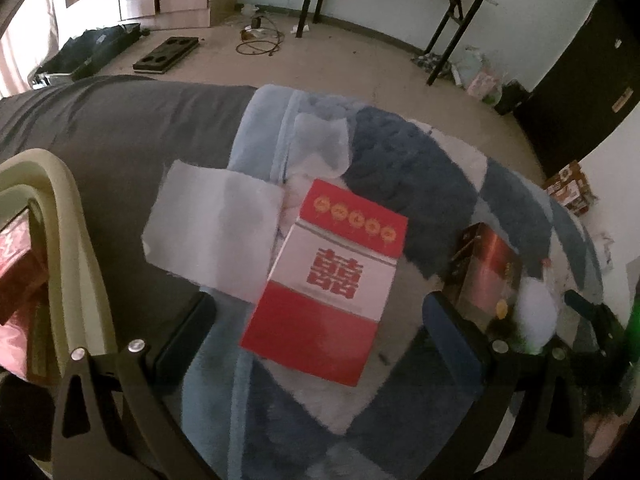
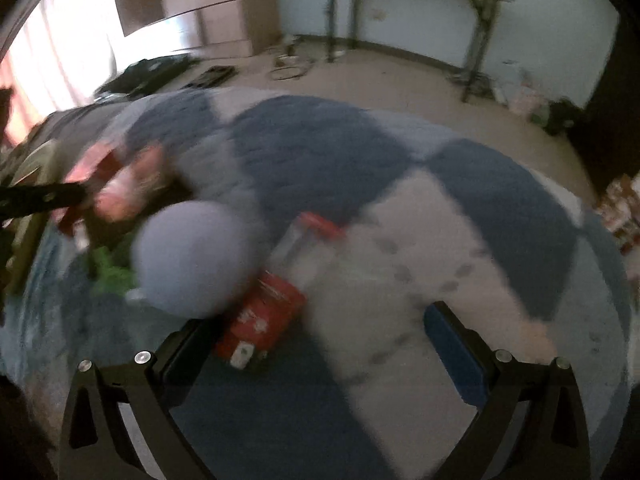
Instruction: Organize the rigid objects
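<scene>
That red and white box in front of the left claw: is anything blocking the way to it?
Nothing visible. The left gripper is open, and the red and white box lies on the blanket between its fingers. A white tissue lies beside the box.

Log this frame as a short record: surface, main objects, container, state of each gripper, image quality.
surface: checked blue and white blanket over a dark sheet
red and white box: flat on the blanket, between the left gripper's fingers, not touched
tissue: beside the box, partly under it
dark red box: upright, to the right
bin: beige, at left edge
ball: pale, round
small red box: next to the ball
left gripper: open
right gripper: open, empty
quality: right view motion-blurred
</scene>
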The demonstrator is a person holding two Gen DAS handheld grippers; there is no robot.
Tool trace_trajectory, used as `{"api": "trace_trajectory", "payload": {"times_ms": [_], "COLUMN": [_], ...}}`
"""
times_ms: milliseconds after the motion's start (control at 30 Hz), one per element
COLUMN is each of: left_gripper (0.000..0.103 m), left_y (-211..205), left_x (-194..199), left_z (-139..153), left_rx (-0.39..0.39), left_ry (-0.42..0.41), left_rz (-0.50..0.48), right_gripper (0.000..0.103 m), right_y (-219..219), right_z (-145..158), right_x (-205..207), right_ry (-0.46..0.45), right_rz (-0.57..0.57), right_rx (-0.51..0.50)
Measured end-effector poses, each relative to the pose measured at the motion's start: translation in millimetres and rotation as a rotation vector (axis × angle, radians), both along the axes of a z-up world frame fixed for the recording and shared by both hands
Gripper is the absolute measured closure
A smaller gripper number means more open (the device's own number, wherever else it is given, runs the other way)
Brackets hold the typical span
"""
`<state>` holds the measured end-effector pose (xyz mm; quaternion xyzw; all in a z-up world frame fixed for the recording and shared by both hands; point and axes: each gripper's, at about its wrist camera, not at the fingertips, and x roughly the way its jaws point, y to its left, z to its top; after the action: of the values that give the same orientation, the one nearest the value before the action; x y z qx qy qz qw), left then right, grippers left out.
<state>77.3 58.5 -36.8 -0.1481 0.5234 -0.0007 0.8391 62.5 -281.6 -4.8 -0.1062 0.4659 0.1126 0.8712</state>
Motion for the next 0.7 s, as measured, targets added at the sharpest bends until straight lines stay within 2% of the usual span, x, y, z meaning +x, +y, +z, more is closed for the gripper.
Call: {"api": "trace_trajectory", "payload": {"times_ms": [100, 267, 367, 433, 600, 667, 700], "left_gripper": [0.0, 0.0, 0.001, 0.003, 0.025, 0.036, 0.039], "left_y": [1, 0, -1, 0, -4, -6, -11], "left_x": [3, 6, 9, 10, 8, 6, 4], "left_z": [-7, -5, -5, -5, -1, -1, 0], "left_rx": [-0.003, -0.005, -0.06, -0.059, 0.02, 0.072, 0.112], "left_ry": [0.039, 0.014, -0.023, -0.032, -0.039, -0.033, -0.034], "left_rz": [0.003, 0.015, 0.001, 0.011, -0.015, -0.036, -0.069], "right_gripper": [0.0, 0.0, 0.0, 0.0, 0.0, 0.004, 0.008], "right_y": [-15, -5, -4, -5, 1, 4, 6], "right_z": [-5, -10, -18, -17, -19, -19, -19], "right_x": [6, 5, 7, 7, 4, 3, 2], "right_ry": [-0.085, -0.171, -0.178, -0.176, -0.196, -0.2, -0.204], "right_rz": [-0.035, -0.069, -0.114, -0.122, -0.118, -0.121, -0.123], "right_rx": [0.047, 0.042, 0.093, 0.097, 0.069, 0.06, 0.057]}}
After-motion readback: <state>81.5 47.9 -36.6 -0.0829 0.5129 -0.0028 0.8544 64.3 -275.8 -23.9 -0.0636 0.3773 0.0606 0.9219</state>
